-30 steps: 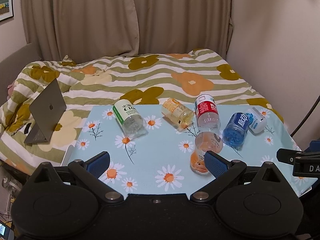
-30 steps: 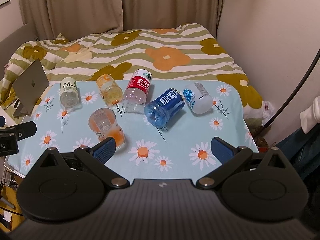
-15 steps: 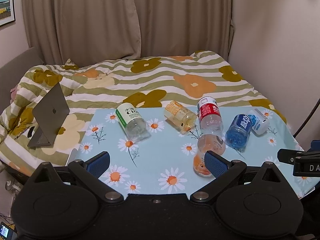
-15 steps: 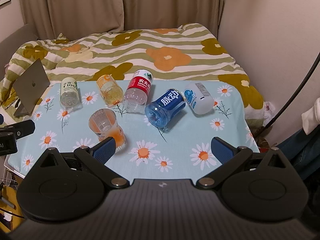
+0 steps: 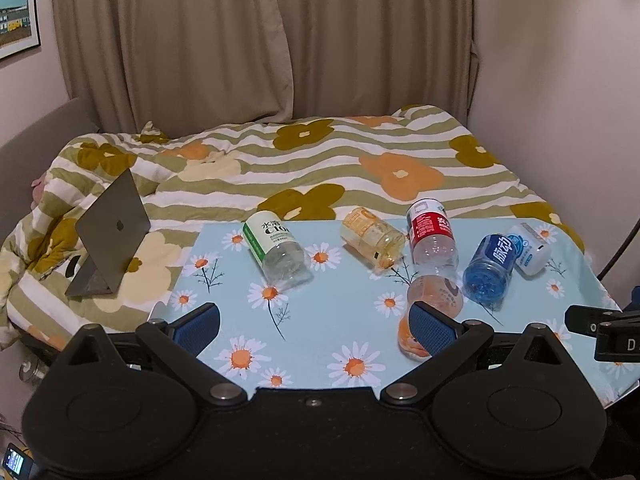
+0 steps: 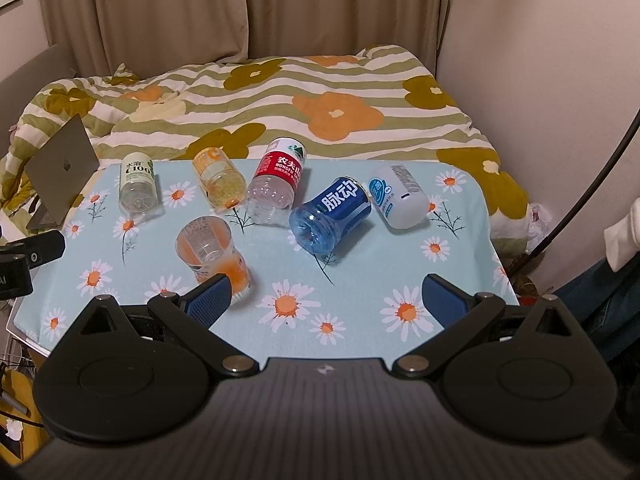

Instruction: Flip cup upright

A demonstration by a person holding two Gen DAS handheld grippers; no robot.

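Note:
Several cut-bottle cups lie on a daisy-print table (image 6: 360, 280). The orange-printed clear cup (image 6: 210, 252) stands upside down near the front left; in the left wrist view this cup (image 5: 434, 294) is partly behind my right fingertip. The green-label cup (image 6: 137, 184), yellow cup (image 6: 220, 180), red-label cup (image 6: 278, 182), blue cup (image 6: 332, 214) and white cup (image 6: 398, 196) lie on their sides. My left gripper (image 5: 316, 324) is open and empty. My right gripper (image 6: 326, 296) is open and empty, held back from the cups.
A bed with a flowered striped quilt (image 6: 280, 100) lies behind the table. An open laptop (image 6: 60, 172) stands on it at the left. Curtains (image 6: 240, 8) and a wall (image 6: 540, 60) close the back and right. A black cable (image 6: 592, 184) runs along the right.
The left gripper has pulled back and risen a little, so the table looks farther off. The right view has hardly shifted. No cup has moved.

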